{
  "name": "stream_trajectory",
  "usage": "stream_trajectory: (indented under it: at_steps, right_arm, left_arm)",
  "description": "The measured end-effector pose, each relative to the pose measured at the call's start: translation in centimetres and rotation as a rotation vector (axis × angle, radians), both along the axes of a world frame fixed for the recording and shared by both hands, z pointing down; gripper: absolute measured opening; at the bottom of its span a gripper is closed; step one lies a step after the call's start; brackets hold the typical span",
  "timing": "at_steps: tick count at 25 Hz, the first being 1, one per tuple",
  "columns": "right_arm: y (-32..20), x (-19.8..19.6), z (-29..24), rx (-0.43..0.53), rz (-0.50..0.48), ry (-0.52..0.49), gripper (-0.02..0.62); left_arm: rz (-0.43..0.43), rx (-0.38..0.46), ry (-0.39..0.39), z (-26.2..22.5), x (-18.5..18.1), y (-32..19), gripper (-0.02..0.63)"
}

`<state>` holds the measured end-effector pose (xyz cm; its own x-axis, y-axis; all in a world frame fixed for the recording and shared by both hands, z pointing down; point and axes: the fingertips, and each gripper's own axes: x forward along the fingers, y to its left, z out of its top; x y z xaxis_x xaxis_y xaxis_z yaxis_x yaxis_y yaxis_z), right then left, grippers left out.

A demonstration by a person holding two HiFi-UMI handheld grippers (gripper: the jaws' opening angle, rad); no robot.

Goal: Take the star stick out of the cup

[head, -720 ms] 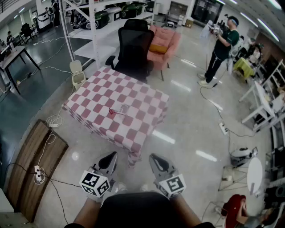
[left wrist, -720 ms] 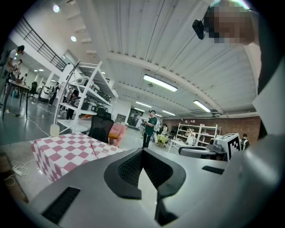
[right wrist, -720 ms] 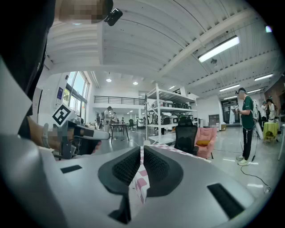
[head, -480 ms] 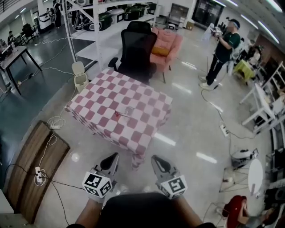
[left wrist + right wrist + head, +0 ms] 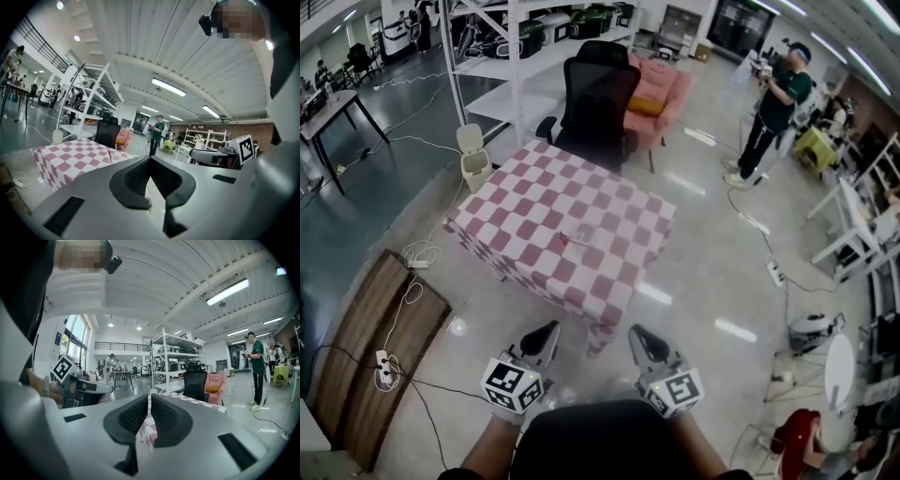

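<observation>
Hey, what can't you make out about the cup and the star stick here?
- Head view: cup and star stick on the checkered table are too small and far; whether the stick sits in the cup is unclear.
- Left gripper view: the stick is a thin red line; no cup discernible.
- Right gripper view: the jaws block most of the tabletop.

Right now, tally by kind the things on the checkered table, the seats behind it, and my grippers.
cup: 1
star stick: 1
office chair: 1
pink armchair: 1
grippers: 2, left gripper and right gripper
Total: 6
</observation>
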<state>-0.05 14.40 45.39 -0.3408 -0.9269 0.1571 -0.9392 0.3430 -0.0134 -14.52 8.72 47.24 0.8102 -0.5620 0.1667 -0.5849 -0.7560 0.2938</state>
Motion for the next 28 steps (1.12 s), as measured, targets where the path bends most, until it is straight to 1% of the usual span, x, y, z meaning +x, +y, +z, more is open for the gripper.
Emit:
stream_trajectory:
  at_steps: [4, 8, 11, 21, 28]
  right_arm:
    - [-1.3, 0.8, 0.6, -0.019, 0.031, -0.032, 0.034]
    - [-3.8, 2.0, 1.1, -0.019, 0.021, -0.046, 0.034]
    - [-6.2, 3.4, 1.3, -0.017, 0.005, -0.073, 0.034]
    - [-15.1, 9.2, 1.6, -0.041, -0.117, -0.114, 0.034]
    - [-19.9, 13.6, 1.2, -0.040, -0.210, -0.139, 0.034]
  left_arm:
    - [-0.009, -0.020, -0.010, 1.1, 0.2, -1.1, 0.041]
    - [-0.017, -0.030, -0.031, 2.1, 1.4, -2.9, 0.041]
    - [-0.037, -0.031, -0.054, 2.5, 2.6, -4.6, 0.041]
    - [-0.169, -0.047, -0.098, 2.5, 8.2, -12.4, 0.041]
    - [-0.286, -0.052, -0.110, 1.9, 11.4, -16.1, 0.043]
